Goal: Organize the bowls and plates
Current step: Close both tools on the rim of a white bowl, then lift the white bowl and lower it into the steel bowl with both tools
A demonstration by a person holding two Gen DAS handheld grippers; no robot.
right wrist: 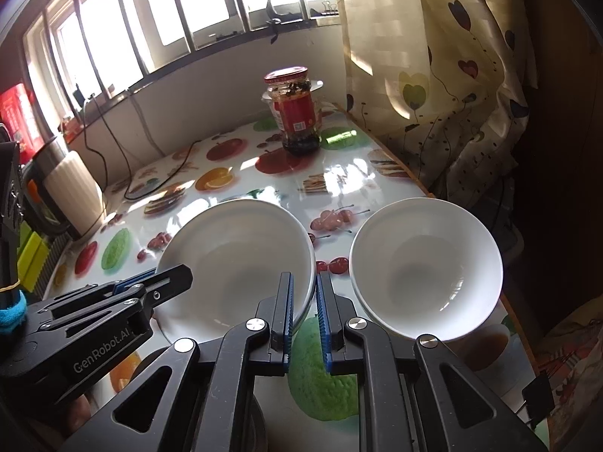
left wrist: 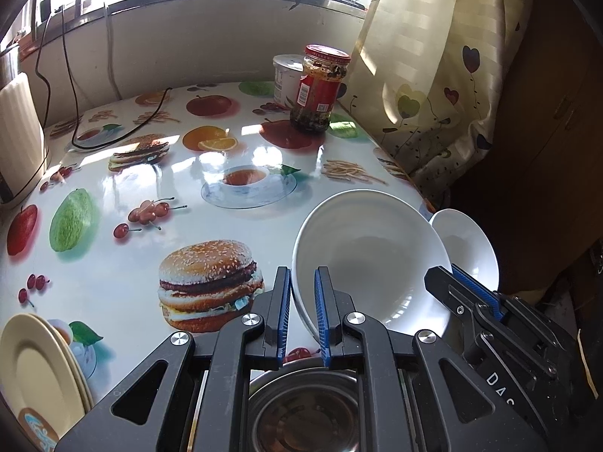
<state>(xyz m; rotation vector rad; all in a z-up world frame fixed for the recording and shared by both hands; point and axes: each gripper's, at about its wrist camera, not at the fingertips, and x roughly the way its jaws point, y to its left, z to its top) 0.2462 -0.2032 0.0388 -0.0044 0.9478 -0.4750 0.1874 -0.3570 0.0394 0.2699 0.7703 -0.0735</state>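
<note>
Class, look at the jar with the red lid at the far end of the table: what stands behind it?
Behind the jar stands a white tub; its right side and base are covered by the jar, so its contents cannot be seen.

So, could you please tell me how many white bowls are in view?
2. The left bowl is nearer the middle of the table; the right bowl is beside it, by the table's right edge. No others seem hidden.

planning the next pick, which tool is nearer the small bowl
Right. The right tool clamps the big bowl at the rim beside the small bowl; the left tool clamps the opposite rim, farther away.
</note>
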